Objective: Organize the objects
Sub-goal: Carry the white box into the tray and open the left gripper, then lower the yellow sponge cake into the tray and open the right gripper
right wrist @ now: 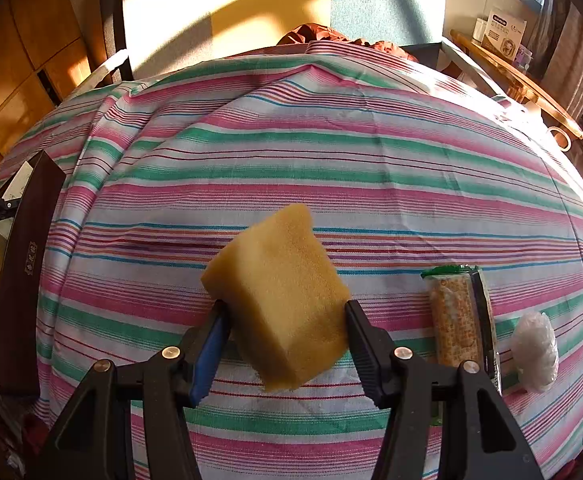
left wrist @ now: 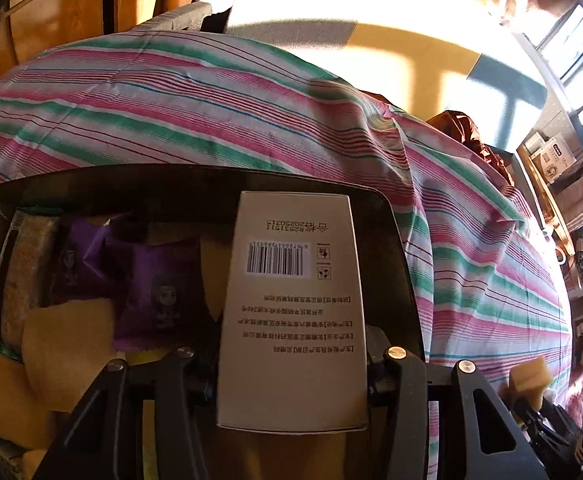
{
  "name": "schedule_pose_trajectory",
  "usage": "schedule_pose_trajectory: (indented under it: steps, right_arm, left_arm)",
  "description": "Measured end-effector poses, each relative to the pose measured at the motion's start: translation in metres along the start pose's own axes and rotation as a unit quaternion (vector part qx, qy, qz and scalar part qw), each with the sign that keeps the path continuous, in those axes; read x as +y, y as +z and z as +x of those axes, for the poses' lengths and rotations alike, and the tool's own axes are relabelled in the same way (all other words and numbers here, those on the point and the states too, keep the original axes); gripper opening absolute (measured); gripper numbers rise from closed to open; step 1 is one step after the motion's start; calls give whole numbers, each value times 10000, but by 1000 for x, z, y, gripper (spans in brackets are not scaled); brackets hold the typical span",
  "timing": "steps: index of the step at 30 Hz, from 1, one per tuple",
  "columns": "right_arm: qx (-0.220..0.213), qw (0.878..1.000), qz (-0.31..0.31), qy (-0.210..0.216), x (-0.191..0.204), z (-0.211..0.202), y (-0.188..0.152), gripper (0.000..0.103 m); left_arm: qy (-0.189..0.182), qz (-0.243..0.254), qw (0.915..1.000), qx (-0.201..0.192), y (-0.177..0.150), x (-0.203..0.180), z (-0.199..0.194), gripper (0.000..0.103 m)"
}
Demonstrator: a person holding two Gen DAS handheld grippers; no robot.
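Note:
My left gripper (left wrist: pixel 291 360) is shut on a pale cardboard carton (left wrist: pixel 291 312) with a barcode. It holds the carton upright over the right part of a dark open box (left wrist: pixel 171 178). Inside the box lie purple packets (left wrist: pixel 159 292), yellow sponges (left wrist: pixel 67 344) and a snack packet (left wrist: pixel 27 272). My right gripper (right wrist: pixel 287 312) is shut on a yellow sponge block (right wrist: pixel 279 300), tilted, just above the striped cloth (right wrist: pixel 331 160). In the left wrist view that same sponge (left wrist: pixel 529 376) shows at the lower right. The dark box (right wrist: pixel 23 280) stands at the left edge of the right wrist view.
On the cloth to the right of my right gripper lie a long snack packet (right wrist: pixel 457 320) and a crumpled clear plastic wad (right wrist: pixel 535 354). A wooden shelf with cartons (right wrist: pixel 503 36) runs along the far right. A chair back (right wrist: pixel 111 20) stands behind the table.

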State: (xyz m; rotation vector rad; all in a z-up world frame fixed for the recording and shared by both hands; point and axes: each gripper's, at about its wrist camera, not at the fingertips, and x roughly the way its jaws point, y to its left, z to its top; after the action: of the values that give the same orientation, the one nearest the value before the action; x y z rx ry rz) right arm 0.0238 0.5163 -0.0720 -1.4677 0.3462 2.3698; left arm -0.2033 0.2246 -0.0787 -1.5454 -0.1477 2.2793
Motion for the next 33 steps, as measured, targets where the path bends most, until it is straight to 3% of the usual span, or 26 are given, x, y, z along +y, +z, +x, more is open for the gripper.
schedule_pose_trajectory:
  steps: [5,13,21,33]
  right_arm:
    - [-3,10000,-9,-7,0,0,0,58]
    - [-5,10000,-29,-30,1,1,0,58]
    - [-19,9999,-110,-103,4,1,-1,58]
    - [-60,9997,-154,-156,5,0,-2,58]
  left_arm:
    - [-221,-121,9997,35,3,-3,3,61]
    - [-57,288,9985,-455,-12,-3,-38,69]
    - [298,753,9888,-1256,-58,8,-104,77]
    - [780,989,9744,-1863,-125,35,-165,82]
